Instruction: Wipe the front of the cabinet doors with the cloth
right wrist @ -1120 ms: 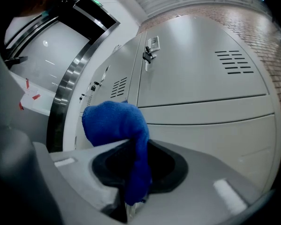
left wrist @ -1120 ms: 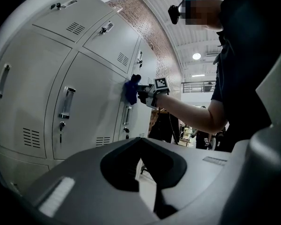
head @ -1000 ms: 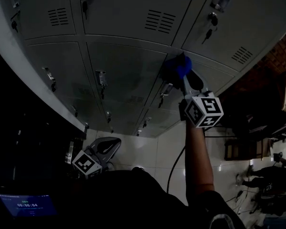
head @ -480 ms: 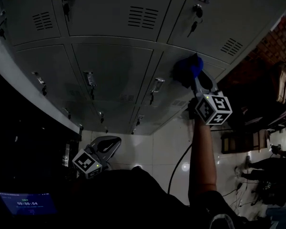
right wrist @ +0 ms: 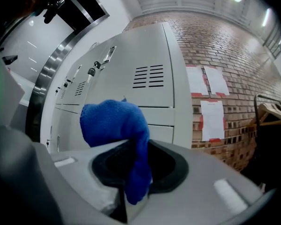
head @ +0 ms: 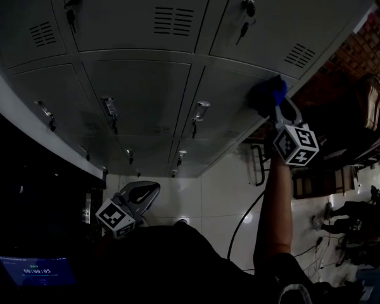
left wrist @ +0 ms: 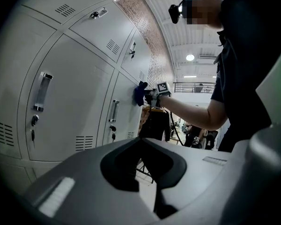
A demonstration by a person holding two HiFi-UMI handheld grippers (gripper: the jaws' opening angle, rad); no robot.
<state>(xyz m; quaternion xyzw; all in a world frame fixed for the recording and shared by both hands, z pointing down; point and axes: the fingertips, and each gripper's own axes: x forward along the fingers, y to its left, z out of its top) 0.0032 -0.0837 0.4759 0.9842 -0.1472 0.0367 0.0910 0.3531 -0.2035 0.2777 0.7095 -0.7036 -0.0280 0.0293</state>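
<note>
Cabinet doors (head: 145, 87) fill the upper view. The left gripper (head: 142, 195) sits low by the body, its fingers together and empty. The right arm stretches straight up, and the right gripper (head: 277, 106) has its fingers clamped on one blue cloth (head: 268, 95), which is pressed against the rightmost door.

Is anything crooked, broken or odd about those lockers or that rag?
Nothing stands out. The cabinet doors look shut and even, and the blue cloth is pinched in the right gripper against one door.
</note>
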